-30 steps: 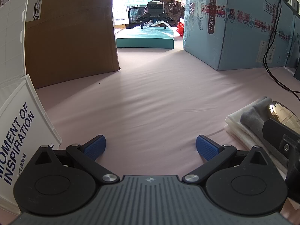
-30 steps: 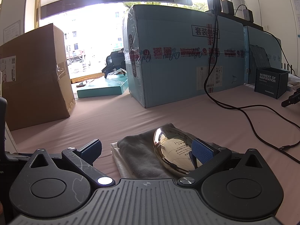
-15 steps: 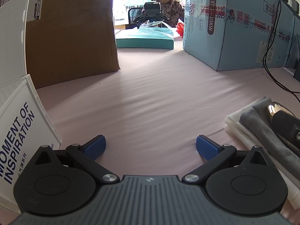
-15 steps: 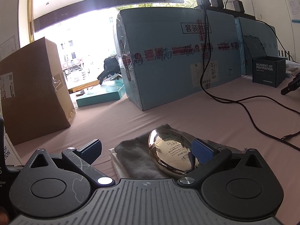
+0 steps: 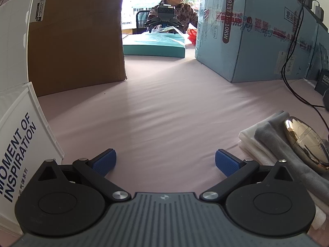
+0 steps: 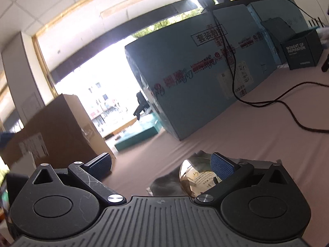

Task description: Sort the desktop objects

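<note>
Gold case (image 5: 306, 142) lies flat on grey cloth (image 5: 273, 144), long axis front-to-back; both hand-held grippers spread, empty.

Mirror-glossy gold case (image 5: 306, 142), soft matt grey cloth (image 5: 273, 142), smooth pink table cover (image 5: 164, 111), matt brown cardboard box (image 5: 76, 37)

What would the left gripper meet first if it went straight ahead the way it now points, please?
The left gripper has bare pink tablecloth ahead; the way looks free up to the teal flat box, though depth is unclear.

Brown carton (image 5: 76, 35), blue cartons (image 5: 253, 37), seated person (image 5: 174, 6).
</note>
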Demonstrator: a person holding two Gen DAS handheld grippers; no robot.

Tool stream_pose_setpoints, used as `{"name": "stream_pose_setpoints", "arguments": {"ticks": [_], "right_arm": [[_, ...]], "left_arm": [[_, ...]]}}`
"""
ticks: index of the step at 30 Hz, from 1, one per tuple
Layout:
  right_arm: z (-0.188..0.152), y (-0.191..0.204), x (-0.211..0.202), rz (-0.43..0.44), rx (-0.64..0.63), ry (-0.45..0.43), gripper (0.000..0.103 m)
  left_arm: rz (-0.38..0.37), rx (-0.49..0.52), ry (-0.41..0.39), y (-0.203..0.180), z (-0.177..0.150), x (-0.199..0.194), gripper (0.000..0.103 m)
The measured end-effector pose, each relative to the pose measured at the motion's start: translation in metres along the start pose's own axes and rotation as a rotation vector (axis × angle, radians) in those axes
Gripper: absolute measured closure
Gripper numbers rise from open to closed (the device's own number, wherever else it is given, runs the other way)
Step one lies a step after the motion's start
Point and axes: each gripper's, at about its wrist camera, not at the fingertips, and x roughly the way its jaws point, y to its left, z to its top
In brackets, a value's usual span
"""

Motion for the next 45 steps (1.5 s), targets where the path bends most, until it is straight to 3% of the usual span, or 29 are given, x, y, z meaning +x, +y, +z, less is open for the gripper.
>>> {"name": "stream_pose_setpoints", "arguments": {"ticks": [6, 9, 13, 17, 20, 23, 26, 29, 36, 41, 45], "right_arm": [[0.019, -0.012, -0.004, -0.049, -0.042, 0.031, 0.0], [0.026, -0.021, -0.013, -0.012, -0.09, 0.005, 0.0], [0.039, -0.042, -0.023, 0.061, -0.003, -0.041, 0.0], [0.047, -0.055, -0.025, 0.063, 0.039, -0.023, 0.0], [0.048, -0.058, -0.025, 0.037, 0.033, -0.007, 0.0], [0.047, -0.061, -0.018, 0.028, 0.053, 0.048, 0.0], [0.044, -0.061, -0.015, 0.05, 0.061, 0.092, 0.0], [0.042, -0.06, -0.013, 0.085, 0.066, 0.128, 0.001], [0.04, -0.064, -0.014, 0.148, 0.129, 0.152, 0.018], [0.041, -0.073, -0.013, 0.232, 0.224, 0.185, 0.019], [0.04, -0.078, -0.011, 0.23, 0.257, 0.23, 0.02]], "left_arm": [[-0.093, 0.064, -0.118, -0.008, 0.003, -0.023, 0.0], [-0.157, 0.105, -0.171, -0.019, 0.013, -0.034, 0.0], [-0.211, 0.064, -0.215, -0.042, 0.042, -0.041, 0.0], [-0.37, -0.039, -0.136, -0.065, 0.067, -0.032, 0.0], [-0.482, -0.002, -0.079, -0.078, 0.062, -0.021, 0.0], [-0.508, 0.012, -0.028, -0.078, 0.053, -0.007, 0.0], [-0.505, -0.05, 0.029, -0.071, 0.05, 0.008, 0.0], [-0.569, -0.118, 0.08, -0.064, 0.047, 0.017, 0.0], [-0.641, -0.103, 0.045, -0.064, 0.045, 0.012, 0.012], [-0.732, -0.158, 0.044, -0.055, 0.044, 0.012, 0.016], [-0.756, -0.174, 0.089, -0.056, 0.043, 0.019, 0.023]]}}
